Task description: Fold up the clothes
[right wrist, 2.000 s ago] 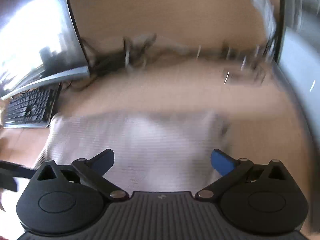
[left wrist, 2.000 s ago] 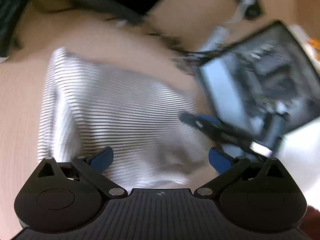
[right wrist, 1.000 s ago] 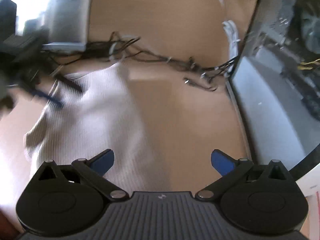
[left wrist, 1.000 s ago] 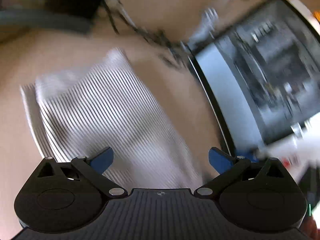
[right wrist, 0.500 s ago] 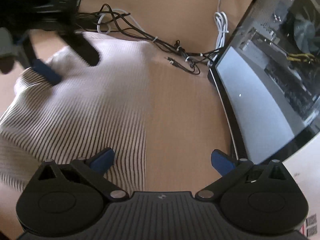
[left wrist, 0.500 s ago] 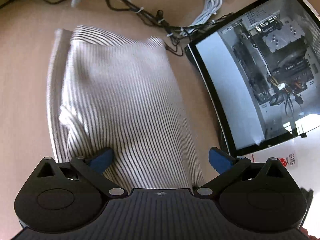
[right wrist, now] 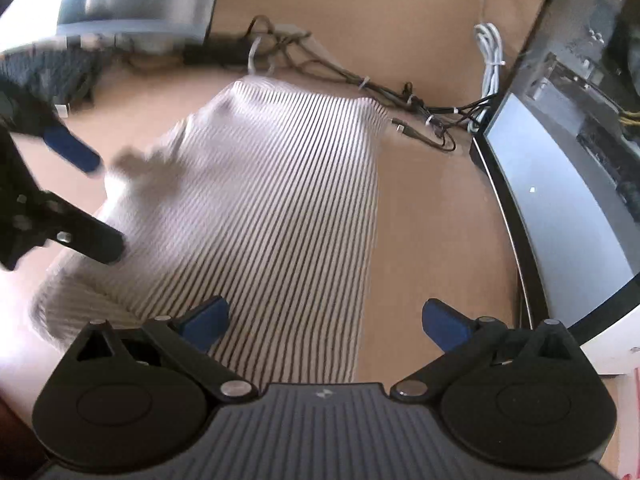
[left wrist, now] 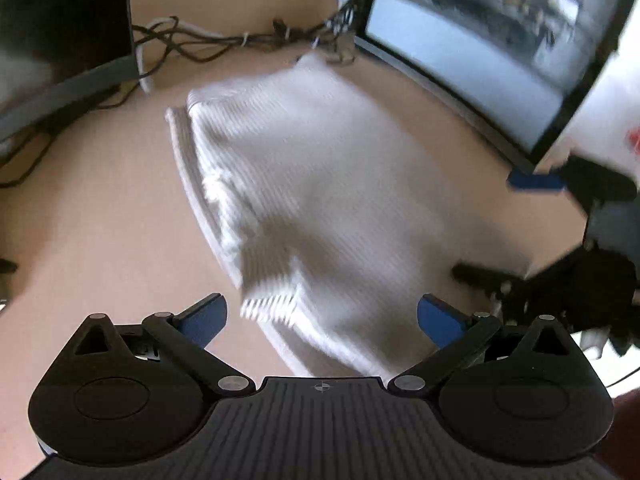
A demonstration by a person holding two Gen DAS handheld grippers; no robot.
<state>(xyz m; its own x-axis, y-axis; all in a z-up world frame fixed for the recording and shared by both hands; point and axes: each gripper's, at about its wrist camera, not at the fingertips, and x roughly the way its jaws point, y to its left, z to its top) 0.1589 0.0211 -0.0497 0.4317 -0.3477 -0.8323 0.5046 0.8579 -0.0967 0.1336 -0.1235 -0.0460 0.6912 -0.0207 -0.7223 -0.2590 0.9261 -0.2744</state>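
Observation:
A white garment with thin dark stripes (right wrist: 272, 208) lies folded into a long rectangle on the tan desk; it is blurred in the left wrist view (left wrist: 320, 184). My left gripper (left wrist: 320, 316) is open and empty above the garment's near edge. It also shows in the right wrist view (right wrist: 80, 200), open at the garment's left side. My right gripper (right wrist: 326, 320) is open and empty over the garment's near right edge. It shows in the left wrist view (left wrist: 516, 224) at the garment's right side.
A glass-sided computer case (right wrist: 560, 184) stands close to the right of the garment. A tangle of cables (right wrist: 360, 80) runs along the back. A monitor (left wrist: 60, 40) and a keyboard (right wrist: 48, 68) sit at the back left. Bare desk (right wrist: 432, 220) lies between garment and case.
Both grippers have swung around the garment and both views are blurred with motion. The left gripper has pulled back from the cloth toward its near edge. The garment stays folded on the desk.

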